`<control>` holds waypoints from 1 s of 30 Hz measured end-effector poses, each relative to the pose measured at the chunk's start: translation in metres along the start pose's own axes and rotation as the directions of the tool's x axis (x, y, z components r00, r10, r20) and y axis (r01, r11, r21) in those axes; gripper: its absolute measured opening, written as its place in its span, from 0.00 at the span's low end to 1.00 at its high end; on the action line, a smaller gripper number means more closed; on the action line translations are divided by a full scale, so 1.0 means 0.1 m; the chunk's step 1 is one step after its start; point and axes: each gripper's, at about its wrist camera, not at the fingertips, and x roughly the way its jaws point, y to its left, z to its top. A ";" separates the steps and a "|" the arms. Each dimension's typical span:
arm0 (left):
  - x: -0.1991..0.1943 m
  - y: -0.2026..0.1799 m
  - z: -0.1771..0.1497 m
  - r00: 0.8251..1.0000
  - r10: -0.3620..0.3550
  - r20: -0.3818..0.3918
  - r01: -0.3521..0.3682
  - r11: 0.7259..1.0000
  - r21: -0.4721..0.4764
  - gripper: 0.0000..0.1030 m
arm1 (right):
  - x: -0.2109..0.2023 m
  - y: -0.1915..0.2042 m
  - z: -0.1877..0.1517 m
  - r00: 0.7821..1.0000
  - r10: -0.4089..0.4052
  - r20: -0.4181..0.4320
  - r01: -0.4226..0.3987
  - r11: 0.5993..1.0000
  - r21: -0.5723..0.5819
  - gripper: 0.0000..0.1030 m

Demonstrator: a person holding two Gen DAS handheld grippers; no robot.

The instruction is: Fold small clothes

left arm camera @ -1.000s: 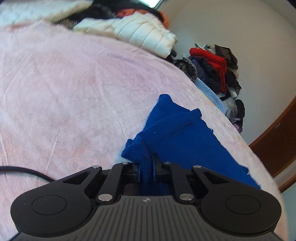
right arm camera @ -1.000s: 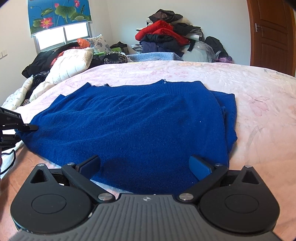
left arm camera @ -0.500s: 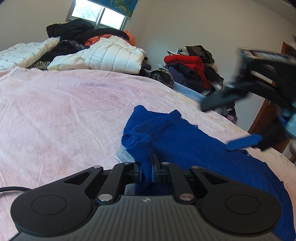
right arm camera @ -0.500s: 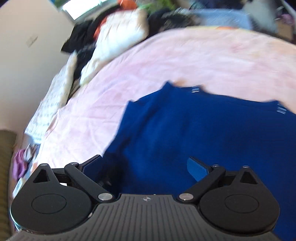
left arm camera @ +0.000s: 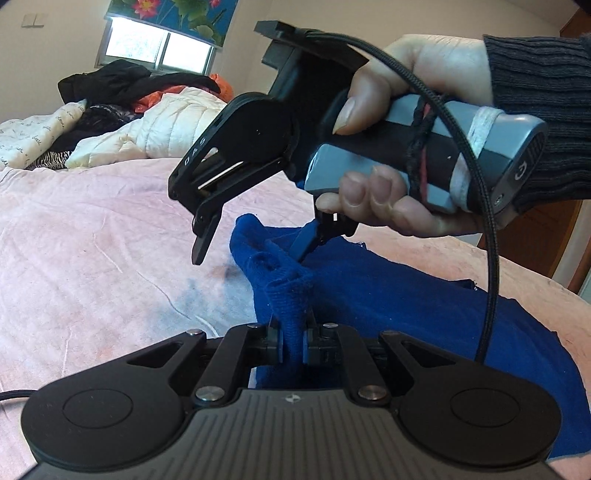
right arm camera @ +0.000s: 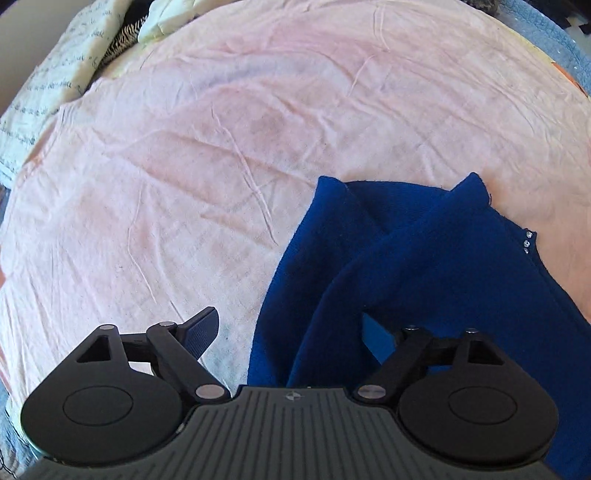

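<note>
The blue knit top (left arm camera: 388,306) lies on my pink bedsheet (left arm camera: 92,240), one bunched corner pinched tight in my left gripper (left arm camera: 293,345) at six o'clock. My right gripper (left arm camera: 251,245) (pointing steeply down) hangs over that fold, jaws apart and just been closing, cloth between them unpressed. A hand (left arm camera: 406,147) holds it at one o'clock. White quilted jacket (left arm camera: 170,125) at ten.

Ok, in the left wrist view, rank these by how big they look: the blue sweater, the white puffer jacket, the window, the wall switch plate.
Largest to smallest as seen:
1. blue sweater, though nearness to the camera inflates it
2. white puffer jacket
3. window, partly covered by a blind
4. wall switch plate
</note>
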 end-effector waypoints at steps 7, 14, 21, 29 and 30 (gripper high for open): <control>0.05 0.04 0.03 1.000 -0.002 -0.012 0.002 1.000 0.008 0.08 | 0.07 0.04 -0.05 0.995 -0.096 0.026 0.098 0.991 -0.094 0.45; -0.03 -0.15 0.04 1.000 0.002 -0.003 -0.002 0.995 0.097 0.08 | -0.20 -0.45 -0.17 0.996 0.018 0.090 -0.020 1.000 0.023 0.11; -0.12 -0.60 0.05 0.998 -0.063 0.009 0.060 0.981 0.182 0.08 | -0.54 -0.89 -0.38 0.975 0.096 0.200 -0.115 0.990 0.082 0.11; -0.15 -1.13 -0.01 0.991 -0.131 -0.009 0.130 0.965 0.226 0.08 | -0.95 -1.61 -0.83 0.947 0.115 0.300 -0.167 0.974 0.155 0.08; -0.16 -1.21 -0.02 0.989 -0.147 -0.014 0.147 0.961 0.234 0.08 | -0.98 -1.73 -0.91 0.944 0.115 0.310 -0.174 0.970 0.169 0.08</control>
